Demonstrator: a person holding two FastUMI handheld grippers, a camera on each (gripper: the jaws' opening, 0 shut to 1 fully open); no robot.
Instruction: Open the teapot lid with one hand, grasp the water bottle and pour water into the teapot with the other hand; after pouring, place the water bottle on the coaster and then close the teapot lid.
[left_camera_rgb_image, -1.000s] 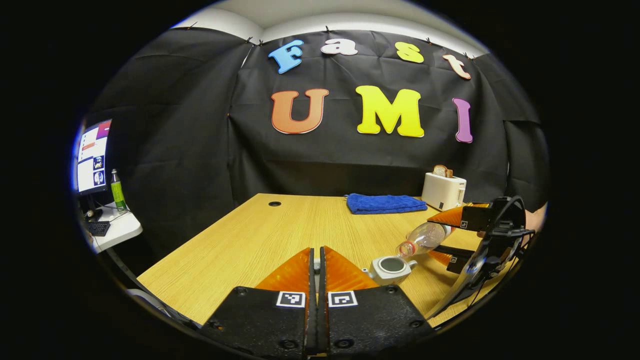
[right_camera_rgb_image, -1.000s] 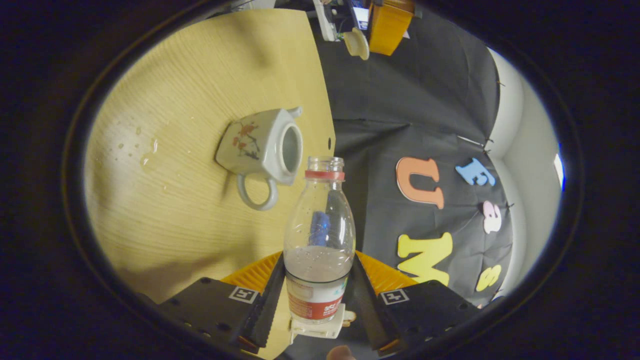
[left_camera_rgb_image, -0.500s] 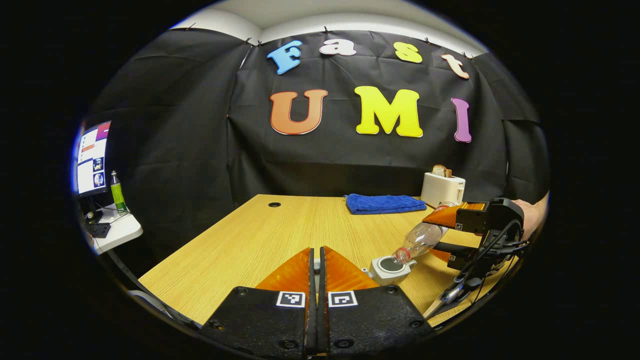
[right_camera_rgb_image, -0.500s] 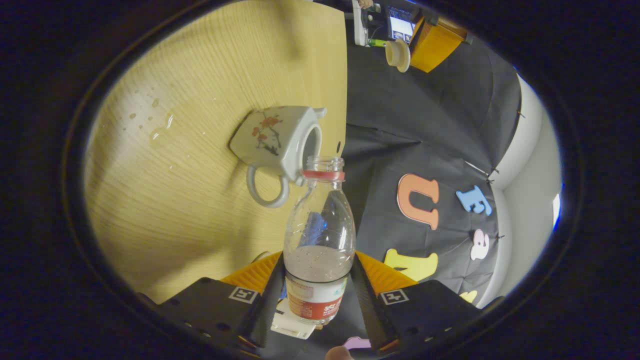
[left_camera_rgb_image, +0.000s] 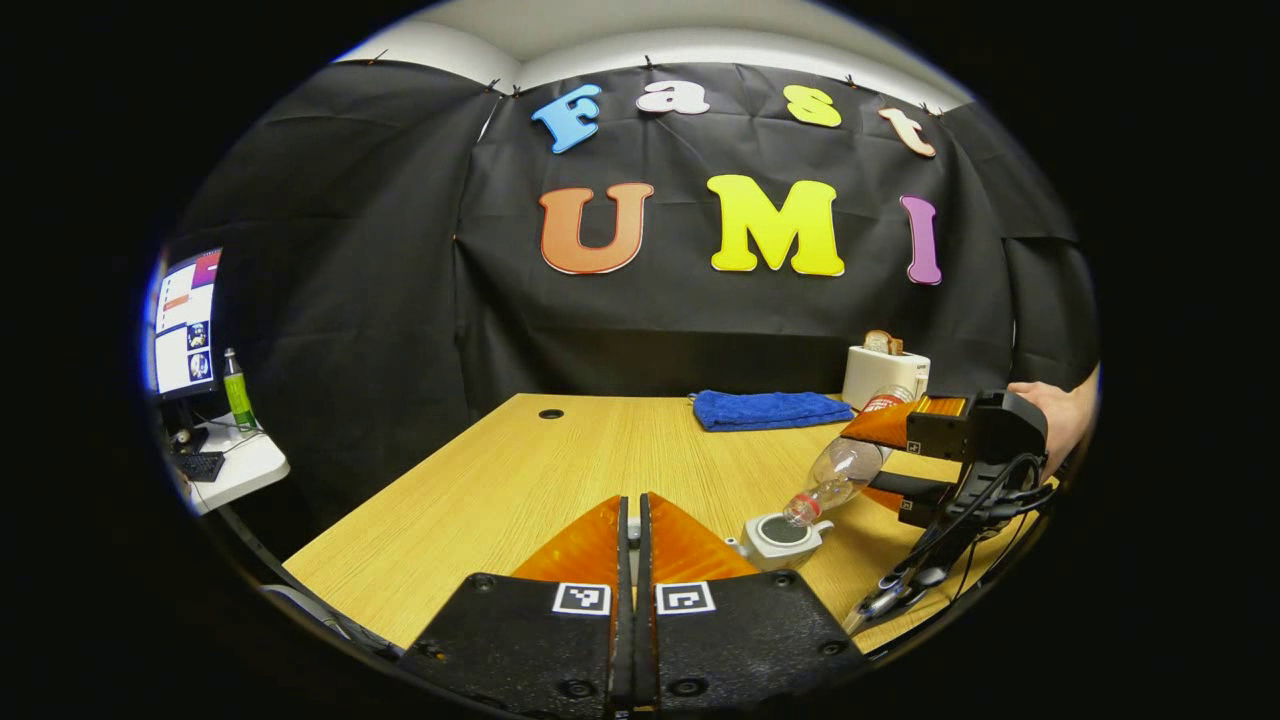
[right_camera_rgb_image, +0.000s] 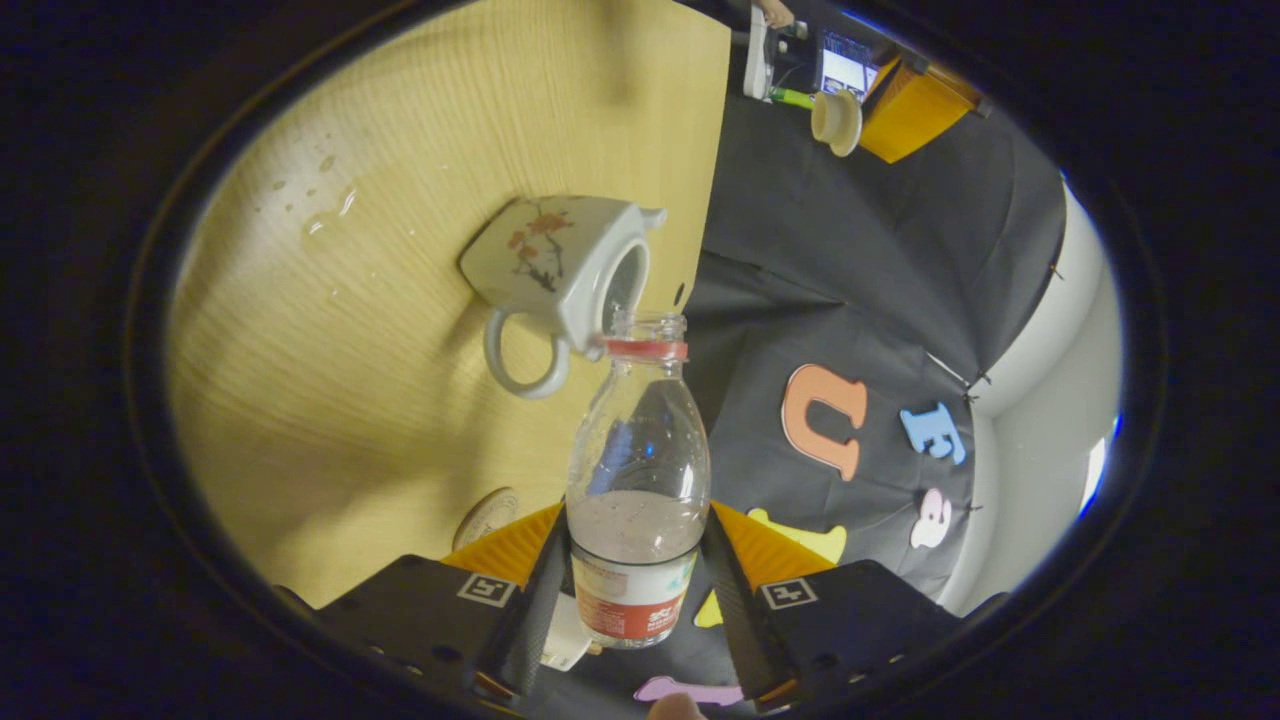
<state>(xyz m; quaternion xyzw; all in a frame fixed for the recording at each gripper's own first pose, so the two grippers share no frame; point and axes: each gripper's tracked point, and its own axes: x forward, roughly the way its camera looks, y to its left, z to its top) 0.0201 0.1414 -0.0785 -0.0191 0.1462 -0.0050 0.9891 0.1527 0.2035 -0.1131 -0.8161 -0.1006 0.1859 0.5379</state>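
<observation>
Left gripper view: the left gripper (left_camera_rgb_image: 630, 530) is held above the near edge of the wooden table (left_camera_rgb_image: 520, 480), fingers pressed nearly together on something pale between them, too hidden here to name. Right gripper view, far off at top: that same gripper holds the teapot lid (right_camera_rgb_image: 836, 117) clear of the table.

The right gripper (right_camera_rgb_image: 638, 540) clamps the water bottle (right_camera_rgb_image: 637, 470) at its label, one finger each side; bottle uncapped, tipped w/ neck down toward the teapot (right_camera_rgb_image: 560, 270). Bottle mouth sits at the rim of the pot's open top. Water pools at the label end of the bottle as seen in the right gripper view. In the left gripper view the bottle (left_camera_rgb_image: 835, 475) slants down from the right gripper (left_camera_rgb_image: 900, 465) to the teapot (left_camera_rgb_image: 782, 535); a hand (left_camera_rgb_image: 1060, 415) holds the gripper from behind.

Teapot: white, flower motif, loop handle, upright on the table, lid off. Coaster (right_camera_rgb_image: 487, 517): round, on the table just beside the right gripper's finger, nothing on it. Water drops (right_camera_rgb_image: 325, 205) lie on the table beyond the pot.

Background: blue towel (left_camera_rgb_image: 770, 408), toaster (left_camera_rgb_image: 885, 372) w/ bread, at the table's far edge.
</observation>
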